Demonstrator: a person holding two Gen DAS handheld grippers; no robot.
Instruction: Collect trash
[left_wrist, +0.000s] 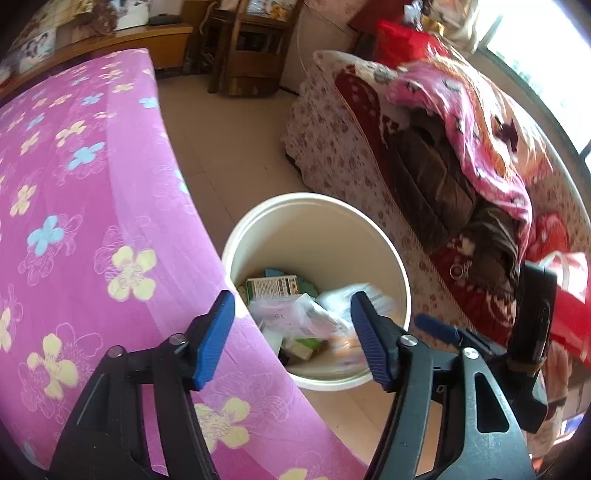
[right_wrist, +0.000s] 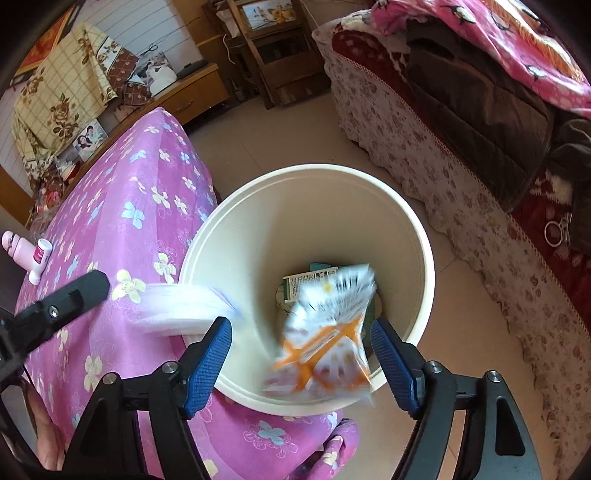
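A white round bin (left_wrist: 384, 236) stands on the floor between the pink flowered bed and a sofa; it holds cartons and plastic wrappers (left_wrist: 295, 314). My left gripper (left_wrist: 291, 332) is open and empty above the bed edge beside the bin. In the right wrist view the bin (right_wrist: 406, 206) lies right below my right gripper (right_wrist: 301, 358), which is open. A blurred orange-and-white snack bag (right_wrist: 321, 354) is in the air between its fingers, over the bin's near rim. A blurred white piece (right_wrist: 184, 306) streaks over the bin's left rim.
The pink flowered bed (left_wrist: 92, 221) fills the left. A flowered sofa (left_wrist: 332, 147) with blankets is on the right. A pink bottle (right_wrist: 38, 258) lies on the bed. My left gripper's finger (right_wrist: 62, 299) shows at left in the right wrist view. Wooden furniture (left_wrist: 251, 44) stands at the back.
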